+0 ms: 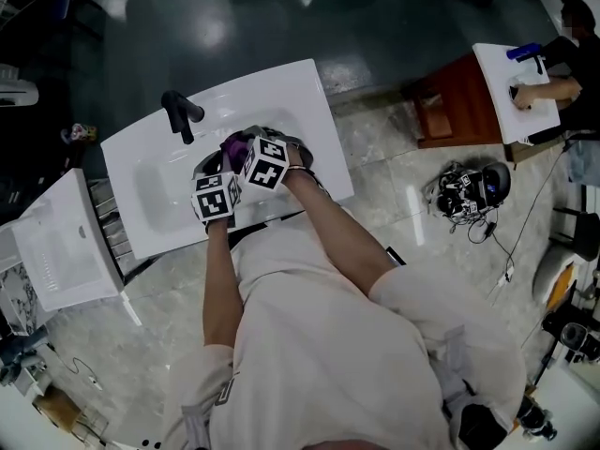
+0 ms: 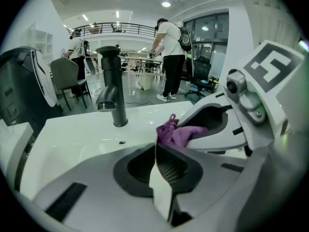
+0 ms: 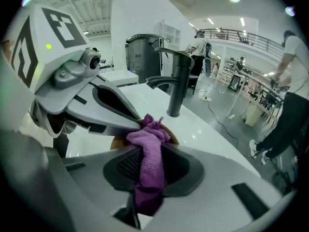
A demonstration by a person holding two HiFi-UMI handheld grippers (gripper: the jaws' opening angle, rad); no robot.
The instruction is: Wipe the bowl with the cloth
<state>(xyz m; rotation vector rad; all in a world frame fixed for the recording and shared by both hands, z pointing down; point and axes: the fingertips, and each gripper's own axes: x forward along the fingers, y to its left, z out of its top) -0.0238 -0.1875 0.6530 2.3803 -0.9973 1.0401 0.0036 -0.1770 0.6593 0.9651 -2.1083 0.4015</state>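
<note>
Over the white sink [image 1: 281, 92], both grippers meet at a bowl [image 1: 203, 164], which the marker cubes largely hide in the head view. My left gripper [image 2: 157, 166] is shut on the bowl [image 2: 161, 187]; its thin white rim stands edge-on between the jaws. Clamped in my right gripper [image 3: 147, 170] is a purple cloth [image 3: 149, 163], and the cloth's free end is pressed into the bowl's brownish inside [image 3: 171, 138]. The left gripper view shows the cloth [image 2: 176, 132] bunched at the right gripper's jaw tips. In the head view the cloth [image 1: 234, 143] peeks out above the right gripper [image 1: 248, 150].
A dark faucet [image 1: 180, 113] stands at the sink's back left, close behind the grippers. Another white basin [image 1: 56, 242] sits to the left. At the far right a person works at a white table [image 1: 511, 92]. Gear and cables [image 1: 469, 190] lie on the floor.
</note>
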